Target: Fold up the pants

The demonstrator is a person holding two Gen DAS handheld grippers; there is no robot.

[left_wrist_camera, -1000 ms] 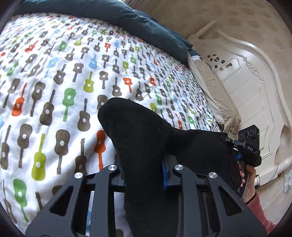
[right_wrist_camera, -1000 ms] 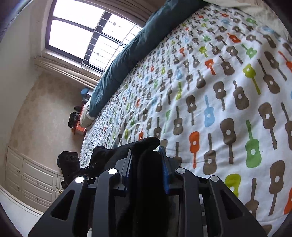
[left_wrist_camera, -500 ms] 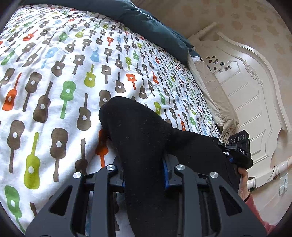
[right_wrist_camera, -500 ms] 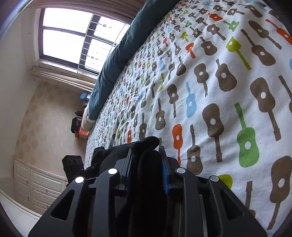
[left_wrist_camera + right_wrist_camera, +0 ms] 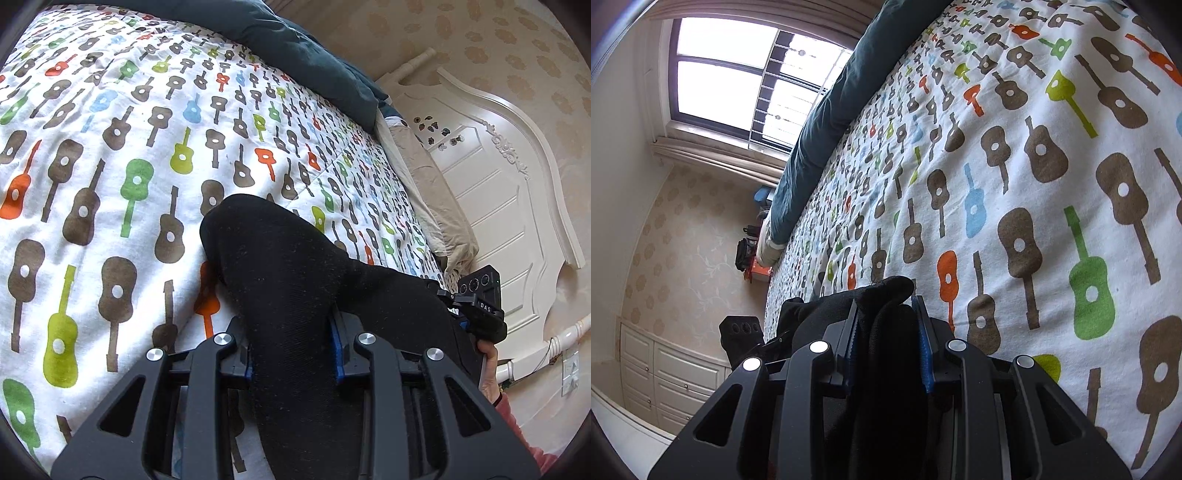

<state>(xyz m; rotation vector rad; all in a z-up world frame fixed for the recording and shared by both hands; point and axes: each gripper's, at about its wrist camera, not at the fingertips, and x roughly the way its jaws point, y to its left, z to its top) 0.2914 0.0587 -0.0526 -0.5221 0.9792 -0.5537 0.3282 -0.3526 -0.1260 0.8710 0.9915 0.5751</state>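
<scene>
The pants (image 5: 295,280) are lying bunched on the bed (image 5: 110,155), black cloth humped over the guitar-print sheet (image 5: 1052,184), with a rounded fold reaching out past my fingers. I am gripping them in both tools. My left tool (image 5: 293,350) is clamped on a thick band of the cloth, which is filling the gap between its blue pads (image 5: 337,347). My right tool (image 5: 886,343) is pinching another gathered bunch, with a knob of cloth (image 5: 890,290) sticking up past the pads. The pants are stretching between the two tools, down near the edge of the bed. In the left view my right hand (image 5: 489,373) is showing beside the pants, wrapped around its tool's handle. A dark blue quilt (image 5: 288,48) is lying along the far side of the bed. Beyond it a window (image 5: 738,74) is letting in bright light, and a white headboard (image 5: 498,192) is standing at the bed's end.
</scene>
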